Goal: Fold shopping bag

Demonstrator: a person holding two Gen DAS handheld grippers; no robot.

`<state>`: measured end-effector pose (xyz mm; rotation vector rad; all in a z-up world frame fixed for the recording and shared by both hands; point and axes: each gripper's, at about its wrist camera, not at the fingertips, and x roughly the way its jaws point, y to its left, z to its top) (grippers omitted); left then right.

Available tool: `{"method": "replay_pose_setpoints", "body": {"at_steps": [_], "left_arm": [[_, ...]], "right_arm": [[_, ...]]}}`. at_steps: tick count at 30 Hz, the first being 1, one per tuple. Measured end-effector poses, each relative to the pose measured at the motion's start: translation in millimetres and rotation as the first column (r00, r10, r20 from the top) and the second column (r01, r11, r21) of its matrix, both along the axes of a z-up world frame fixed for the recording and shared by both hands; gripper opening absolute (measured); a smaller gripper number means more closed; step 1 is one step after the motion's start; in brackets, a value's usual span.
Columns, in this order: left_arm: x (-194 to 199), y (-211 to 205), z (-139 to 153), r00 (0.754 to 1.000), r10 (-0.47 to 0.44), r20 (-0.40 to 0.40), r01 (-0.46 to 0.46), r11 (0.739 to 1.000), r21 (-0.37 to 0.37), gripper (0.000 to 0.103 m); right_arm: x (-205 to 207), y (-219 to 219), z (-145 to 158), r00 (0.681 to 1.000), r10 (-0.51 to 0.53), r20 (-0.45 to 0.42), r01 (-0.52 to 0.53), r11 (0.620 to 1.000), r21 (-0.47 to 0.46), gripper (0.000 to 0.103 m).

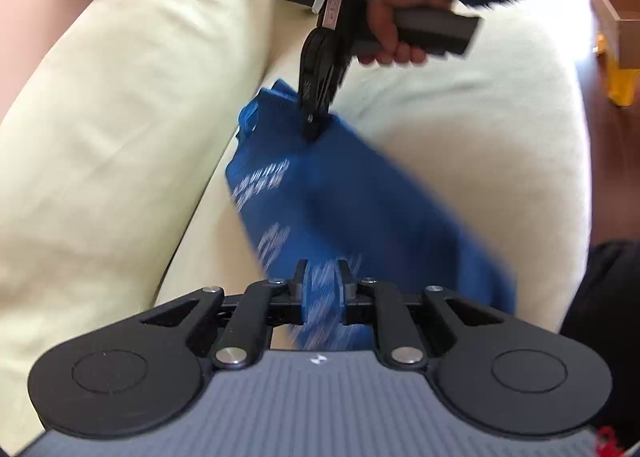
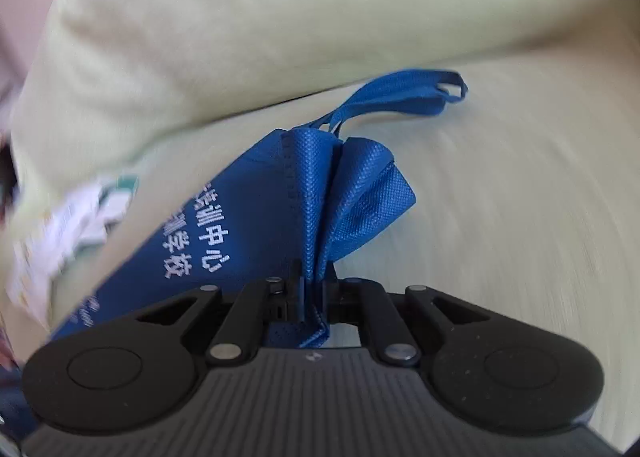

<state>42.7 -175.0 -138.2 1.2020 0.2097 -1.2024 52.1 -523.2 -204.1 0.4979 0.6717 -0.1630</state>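
A blue non-woven shopping bag [image 1: 344,193] with white printed characters hangs stretched above a pale yellow-green sofa. My left gripper [image 1: 322,277] is shut on the bag's near end. My right gripper [image 1: 314,125], held by a hand, is shut on the bag's far top edge. In the right wrist view the right gripper [image 2: 314,281] pinches gathered folds of the bag [image 2: 280,201]. The bag's handles [image 2: 404,95] trail onto the seat beyond it. The bag is blurred in the left wrist view.
The sofa seat cushion [image 1: 460,129] lies under the bag and the back cushion [image 1: 120,117] rises to the left. A white crumpled printed item [image 2: 68,233] lies at the left. A cardboard box and a yellow object [image 1: 620,69] stand at the far right.
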Motion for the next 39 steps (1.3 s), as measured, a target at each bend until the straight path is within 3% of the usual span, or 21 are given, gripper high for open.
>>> {"method": "replay_pose_setpoints", "body": {"at_steps": [5, 6, 7, 9, 10, 11, 15, 19, 21, 22, 23, 24, 26, 29, 31, 32, 33, 35, 36, 37, 39], "left_arm": [[18.8, 12.7, -31.0, 0.996, 0.048, -0.069, -0.043, 0.997, 0.067, 0.017], [15.0, 10.4, -50.3, 0.996, 0.043, -0.075, -0.035, 0.993, 0.110, 0.010], [9.0, 11.7, -58.8, 0.998, 0.023, -0.059, -0.017, 0.995, 0.099, 0.000], [-4.9, 15.7, -69.9, 1.000, -0.027, 0.006, 0.026, 0.997, 0.070, 0.000], [-6.0, 17.3, -67.1, 0.999, -0.043, 0.016, 0.042, 0.996, 0.076, 0.000], [0.0, 18.7, -56.0, 0.999, -0.032, -0.011, 0.033, 0.997, 0.072, 0.019], [23.2, 24.0, -7.5, 1.000, 0.008, 0.019, -0.006, 0.998, -0.068, 0.016], [39.6, 2.1, 24.2, 0.992, -0.067, -0.106, 0.043, 0.976, -0.216, 0.015], [41.9, -14.9, 6.4, 0.981, -0.116, -0.156, 0.087, 0.979, -0.185, 0.015], [44.3, -24.9, -11.8, 0.973, -0.131, -0.189, 0.106, 0.985, -0.137, 0.012], [47.4, -30.0, -24.1, 0.969, -0.133, -0.210, 0.114, 0.988, -0.102, 0.001], [50.3, -35.6, -50.9, 0.961, -0.122, -0.247, 0.119, 0.993, -0.027, 0.000], [43.7, -24.8, -70.2, 0.962, -0.144, -0.231, 0.125, 0.988, -0.093, 0.000], [33.4, -19.5, -72.9, 0.958, -0.125, -0.259, 0.097, 0.988, -0.117, 0.000], [8.5, -3.3, -72.6, 0.952, -0.192, -0.238, 0.175, 0.980, -0.093, 0.000], [4.1, 1.6, -68.5, 0.952, -0.212, -0.221, 0.197, 0.976, -0.088, 0.000], [-9.0, 11.0, -67.4, 0.955, -0.259, -0.143, 0.253, 0.966, -0.057, 0.000], [-8.2, 18.5, -54.6, 0.955, -0.273, -0.119, 0.270, 0.962, -0.035, 0.000], [-4.1, 20.7, -44.2, 0.955, -0.269, -0.128, 0.265, 0.963, -0.043, 0.010], [1.4, 18.5, -32.4, 0.957, -0.255, -0.134, 0.247, 0.966, -0.076, 0.014], [12.2, 10.5, -8.2, 0.962, -0.236, -0.141, 0.213, 0.964, -0.161, 0.013]], "right_arm": [[54.9, -14.0, -0.2, 0.994, 0.099, -0.054, -0.104, 0.991, -0.085, 0.008], [63.3, -15.4, -2.0, 0.992, 0.107, -0.062, -0.113, 0.988, -0.103, 0.009], [70.9, -16.9, -2.4, 0.991, 0.113, -0.067, -0.121, 0.985, -0.121, 0.009], [76.9, -20.3, -2.4, 0.991, 0.115, -0.065, -0.123, 0.984, -0.129, 0.010], [79.5, -21.4, -2.2, 0.991, 0.115, -0.062, -0.122, 0.984, -0.130, 0.010], [81.6, -21.9, -2.0, 0.992, 0.116, -0.059, -0.123, 0.984, -0.132, 0.010], [82.1, -19.5, -3.3, 0.992, 0.122, -0.038, -0.127, 0.982, -0.140, 0.011], [80.0, -21.4, -2.9, 0.993, 0.116, -0.035, -0.120, 0.983, -0.139, 0.011], [80.6, -21.7, -3.5, 0.993, 0.112, -0.032, -0.115, 0.984, -0.133, 0.011], [79.9, -22.7, -4.2, 0.993, 0.111, -0.028, -0.113, 0.985, -0.127, 0.011], [79.6, -23.8, -4.8, 0.994, 0.110, -0.026, -0.112, 0.986, -0.121, 0.011], [79.7, -24.8, -5.0, 0.994, 0.110, -0.025, -0.112, 0.987, -0.116, 0.011], [80.6, -26.7, -5.6, 0.994, 0.109, -0.026, -0.111, 0.988, -0.108, 0.011], [83.6, -27.3, -6.5, 0.993, 0.112, -0.033, -0.115, 0.987, -0.116, 0.011], [83.6, -27.4, -7.3, 0.993, 0.112, -0.030, -0.115, 0.986, -0.119, 0.011], [83.1, -28.2, -7.8, 0.994, 0.109, -0.025, -0.111, 0.987, -0.113, 0.011], [82.3, -28.6, -8.3, 0.994, 0.105, -0.021, -0.107, 0.988, -0.109, 0.011], [80.2, -26.4, -9.2, 0.995, 0.097, -0.013, -0.098, 0.988, -0.116, 0.011], [79.8, -25.5, -9.3, 0.996, 0.094, -0.013, -0.094, 0.989, -0.117, 0.011], [79.7, -24.4, -9.2, 0.996, 0.091, -0.014, -0.092, 0.988, -0.121, 0.011], [80.1, -21.8, -8.5, 0.996, 0.091, -0.021, -0.093, 0.987, -0.134, 0.012]]}}
